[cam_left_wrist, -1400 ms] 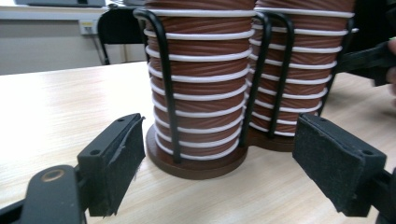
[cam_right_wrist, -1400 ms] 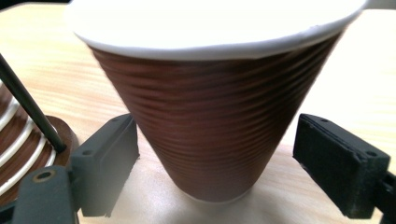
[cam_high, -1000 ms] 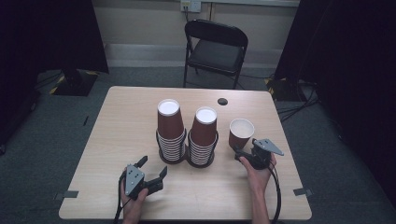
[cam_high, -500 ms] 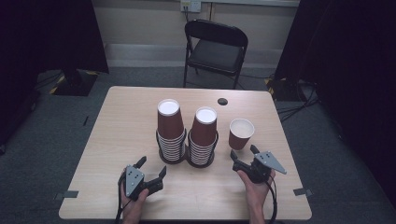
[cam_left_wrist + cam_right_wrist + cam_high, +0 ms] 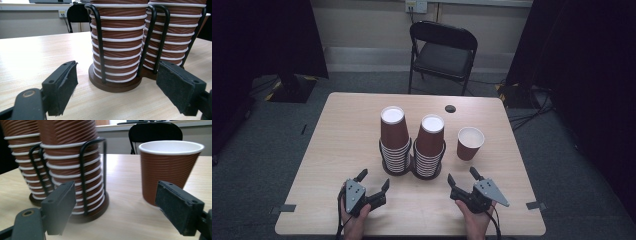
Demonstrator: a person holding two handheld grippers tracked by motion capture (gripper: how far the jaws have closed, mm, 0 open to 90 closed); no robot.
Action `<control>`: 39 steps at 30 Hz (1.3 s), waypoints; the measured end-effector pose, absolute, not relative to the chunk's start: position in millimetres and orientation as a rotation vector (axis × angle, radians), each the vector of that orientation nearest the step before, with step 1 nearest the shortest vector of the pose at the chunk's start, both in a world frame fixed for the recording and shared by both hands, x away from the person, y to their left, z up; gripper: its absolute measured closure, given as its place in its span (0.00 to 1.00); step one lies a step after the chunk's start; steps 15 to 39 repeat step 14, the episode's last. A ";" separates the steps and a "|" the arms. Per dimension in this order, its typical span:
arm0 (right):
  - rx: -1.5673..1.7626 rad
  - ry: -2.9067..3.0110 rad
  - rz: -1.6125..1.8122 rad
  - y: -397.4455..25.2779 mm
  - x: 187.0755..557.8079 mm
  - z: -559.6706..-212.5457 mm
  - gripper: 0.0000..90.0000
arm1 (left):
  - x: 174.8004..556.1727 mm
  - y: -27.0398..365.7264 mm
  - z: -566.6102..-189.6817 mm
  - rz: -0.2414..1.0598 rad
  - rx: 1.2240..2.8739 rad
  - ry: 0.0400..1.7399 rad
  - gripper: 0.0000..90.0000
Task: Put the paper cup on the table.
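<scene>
The lone brown ribbed paper cup (image 5: 470, 143) stands upright on the pale wooden table (image 5: 337, 130), at about one o'clock from the right gripper (image 5: 463, 180), whose jaws are spread wide and empty. The left gripper (image 5: 373, 181) is likewise released, facing the two black wire racks of stacked brown cups (image 5: 412, 145) at one o'clock. A careless reach risks crushing or toppling the light cup, or clipping the rack beside it.

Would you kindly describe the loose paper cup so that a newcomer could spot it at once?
Start at the wooden table and find the two cup stacks in black wire holders near its middle. Just to their right, beyond the right gripper, stands the single cup. It alone sits upright and open-mouthed on the bare tabletop, outside any holder.
</scene>
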State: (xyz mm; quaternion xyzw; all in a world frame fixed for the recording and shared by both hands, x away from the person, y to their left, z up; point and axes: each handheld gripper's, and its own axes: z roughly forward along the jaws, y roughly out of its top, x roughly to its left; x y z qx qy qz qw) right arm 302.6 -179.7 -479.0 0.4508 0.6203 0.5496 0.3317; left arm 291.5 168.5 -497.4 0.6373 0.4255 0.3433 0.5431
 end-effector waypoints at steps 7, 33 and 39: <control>1.174 1.631 1.455 -168.8 297.1 -490.4 0.18 | 291.4 168.8 -497.5 0.809 1.514 1.001 0.19; 1.156 1.623 1.412 -163.7 292.9 -496.1 0.16 | 291.2 168.7 -497.5 0.814 1.518 0.997 0.19; 1.156 1.623 1.412 -163.7 292.9 -496.1 0.16 | 291.2 168.7 -497.5 0.814 1.518 0.997 0.19</control>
